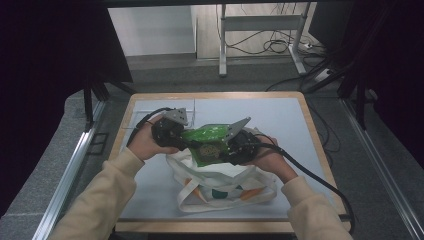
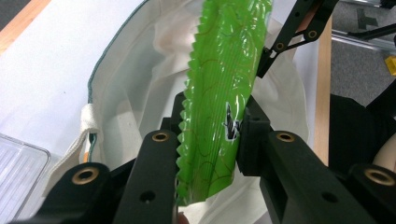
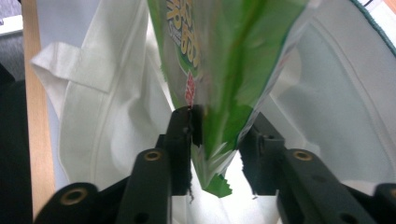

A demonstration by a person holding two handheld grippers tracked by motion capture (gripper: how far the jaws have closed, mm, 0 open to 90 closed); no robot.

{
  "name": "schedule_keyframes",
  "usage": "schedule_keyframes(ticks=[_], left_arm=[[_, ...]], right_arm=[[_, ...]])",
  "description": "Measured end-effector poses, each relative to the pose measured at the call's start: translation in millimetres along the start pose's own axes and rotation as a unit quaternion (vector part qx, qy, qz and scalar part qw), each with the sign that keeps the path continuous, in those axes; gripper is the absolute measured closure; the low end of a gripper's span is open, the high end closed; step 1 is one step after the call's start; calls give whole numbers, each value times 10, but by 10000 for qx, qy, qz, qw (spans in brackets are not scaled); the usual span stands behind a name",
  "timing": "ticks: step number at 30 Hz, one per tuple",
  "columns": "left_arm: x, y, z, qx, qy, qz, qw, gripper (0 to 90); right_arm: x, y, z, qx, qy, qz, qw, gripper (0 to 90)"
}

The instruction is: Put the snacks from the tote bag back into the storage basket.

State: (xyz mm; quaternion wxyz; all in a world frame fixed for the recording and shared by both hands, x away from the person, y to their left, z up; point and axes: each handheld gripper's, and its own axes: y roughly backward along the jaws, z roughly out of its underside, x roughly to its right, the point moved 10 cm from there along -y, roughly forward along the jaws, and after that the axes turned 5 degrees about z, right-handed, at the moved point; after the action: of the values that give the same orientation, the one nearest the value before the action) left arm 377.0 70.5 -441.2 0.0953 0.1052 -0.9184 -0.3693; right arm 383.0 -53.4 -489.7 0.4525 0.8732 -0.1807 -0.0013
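Note:
A shiny green snack bag [image 1: 207, 134] hangs over the open mouth of a white cloth tote bag [image 1: 220, 185] that lies on the table. My left gripper [image 1: 182, 137] comes in from the left. In the left gripper view it [image 2: 210, 130] is shut on the crimped end of the green bag [image 2: 224, 70]. My right gripper [image 1: 227, 145] meets the bag from the right. In the right gripper view its jaws [image 3: 219, 135] stand open around the bag's lower corner [image 3: 224, 93], with a sliver of gap at one pad. White tote cloth [image 3: 107, 107] lies below.
A clear plastic container [image 2: 18, 168] sits on the grey mat [image 1: 280, 120] at the back left, close to my left hand. The table's wooden rim [image 1: 320, 145] runs along the right. A metal-legged desk and loose cables [image 1: 270, 45] stand on the floor beyond the table.

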Motion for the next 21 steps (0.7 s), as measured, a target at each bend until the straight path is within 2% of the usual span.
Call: schedule_keyframes(ticks=[4, 7, 16, 21], left_arm=[[-27, 41, 9, 56, 36, -59, 10000, 746], [-32, 68, 28, 130, 130, -8, 9998, 748], [-89, 157, 75, 230, 274, -74, 9993, 749], [-118, 199, 108, 248, 344, -88, 9991, 749]], right_arm=[[2, 36, 5, 91, -127, 18, 9999, 539], [9, 92, -7, 285, -320, -19, 9991, 513], [39, 215, -14, 486, -551, 119, 9972, 405], [43, 289, 16, 590, -830, 138, 9947, 370]])
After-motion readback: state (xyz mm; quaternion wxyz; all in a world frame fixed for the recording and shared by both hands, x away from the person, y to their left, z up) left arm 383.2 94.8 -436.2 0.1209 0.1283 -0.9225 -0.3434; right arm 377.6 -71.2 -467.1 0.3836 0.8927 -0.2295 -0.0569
